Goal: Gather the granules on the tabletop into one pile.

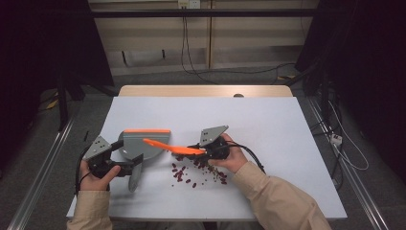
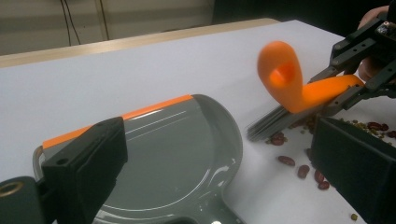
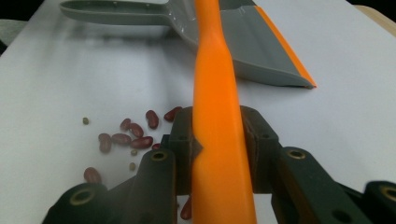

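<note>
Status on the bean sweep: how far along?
Done: both tools picked up. The left gripper holds the grey dustpan by its handle; the right gripper is clamped on the orange brush. In hand: bristles at the beans. Left: all beans lie on the table; the pan is empty.

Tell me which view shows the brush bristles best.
The left gripper view: the grey bristles hang side-on under the orange brush handle, just above the beans. In the high view the brush is small and its bristles cannot be made out. The right gripper view looks along the handle, which covers them.
</note>
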`<state>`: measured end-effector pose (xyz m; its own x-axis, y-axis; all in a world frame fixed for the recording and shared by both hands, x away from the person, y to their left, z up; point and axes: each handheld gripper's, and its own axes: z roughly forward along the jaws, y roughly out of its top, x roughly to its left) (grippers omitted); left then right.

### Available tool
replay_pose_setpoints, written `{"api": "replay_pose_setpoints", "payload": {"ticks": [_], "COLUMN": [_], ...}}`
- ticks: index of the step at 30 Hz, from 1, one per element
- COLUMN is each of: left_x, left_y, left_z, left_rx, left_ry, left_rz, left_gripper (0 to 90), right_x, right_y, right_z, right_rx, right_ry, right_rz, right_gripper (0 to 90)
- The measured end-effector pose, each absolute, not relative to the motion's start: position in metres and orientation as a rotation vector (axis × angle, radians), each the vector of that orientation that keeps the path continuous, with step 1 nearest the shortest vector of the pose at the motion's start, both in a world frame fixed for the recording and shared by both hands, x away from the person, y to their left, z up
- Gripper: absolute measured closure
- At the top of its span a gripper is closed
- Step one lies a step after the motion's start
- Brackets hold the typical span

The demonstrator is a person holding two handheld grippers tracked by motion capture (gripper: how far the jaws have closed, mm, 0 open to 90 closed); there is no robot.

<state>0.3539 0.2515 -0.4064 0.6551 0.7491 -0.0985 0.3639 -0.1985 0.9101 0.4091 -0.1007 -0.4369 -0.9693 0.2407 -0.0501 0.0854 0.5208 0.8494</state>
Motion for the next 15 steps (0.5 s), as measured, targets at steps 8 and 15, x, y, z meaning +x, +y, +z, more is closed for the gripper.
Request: {"api": "replay_pose_setpoints", "payload": {"ticks": [8,15], "left_x": [0.355,0.355], "left_y": [0.25,0.251], "left_z": [-0.407,-0.407], "left_rx": [1.805,1.808], "left_ry": [0.892,0.889], "left_rz": [0.447,0.449], "left_gripper": [4.2,4.2], "right_x": [0.418,0.431], "right_y": [-0.093,-0.077], "right_z": [-0.429,-0.429], "right_rx": [0.368,0.384], "right_ry": [2.55,2.546], "right_rz": [1.498,1.481], "right_gripper": [70.9,71.0]}}
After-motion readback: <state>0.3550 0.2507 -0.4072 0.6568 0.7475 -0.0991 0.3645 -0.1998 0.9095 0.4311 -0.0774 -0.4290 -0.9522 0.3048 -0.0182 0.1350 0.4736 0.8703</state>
